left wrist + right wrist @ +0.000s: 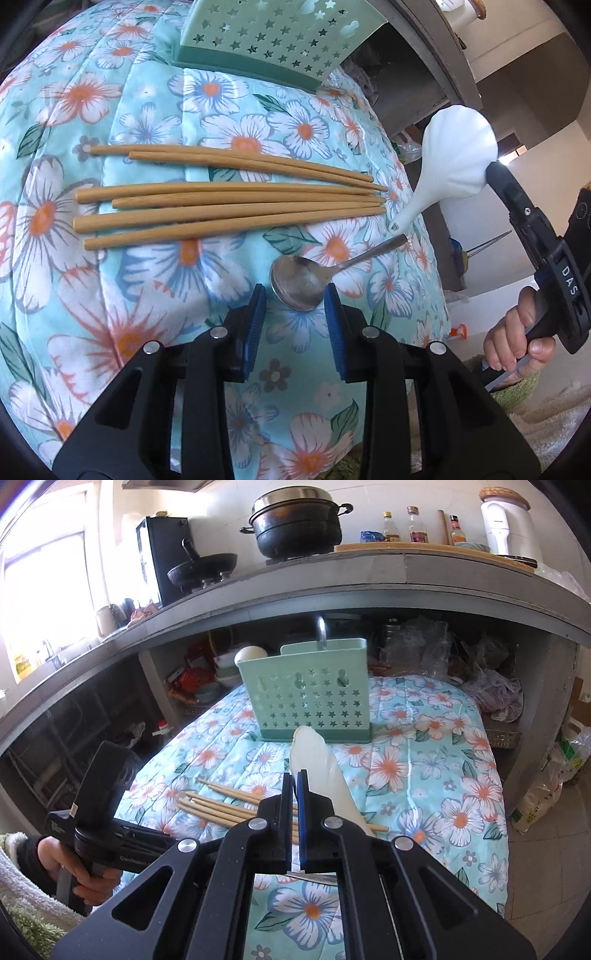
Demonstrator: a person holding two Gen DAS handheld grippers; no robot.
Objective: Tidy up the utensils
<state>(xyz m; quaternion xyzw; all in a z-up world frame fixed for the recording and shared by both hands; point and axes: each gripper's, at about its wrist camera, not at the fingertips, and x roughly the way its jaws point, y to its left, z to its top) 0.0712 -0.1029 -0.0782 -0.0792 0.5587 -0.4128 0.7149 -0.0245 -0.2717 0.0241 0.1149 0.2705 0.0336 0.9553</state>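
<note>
A metal spoon (299,282) lies on the floral cloth (147,110), its bowl between the open blue pads of my left gripper (294,299). Several wooden chopsticks (229,199) lie side by side beyond it; they also show in the right wrist view (221,806). My right gripper (295,781) is shut on a white shell-shaped spoon (314,760) by its bowl edge and holds it above the cloth; the left wrist view shows the white spoon (458,155) with its handle pointing down. A green star-perforated utensil holder (306,694) stands at the far end, with a metal utensil handle (322,633) sticking out.
A grey counter (332,579) overhangs the cloth-covered surface, carrying a black pot (295,520), a pan (203,566) and bottles (417,526). Bags and containers (491,679) crowd the shelf behind the holder. The cloth's right edge (502,812) drops to the floor.
</note>
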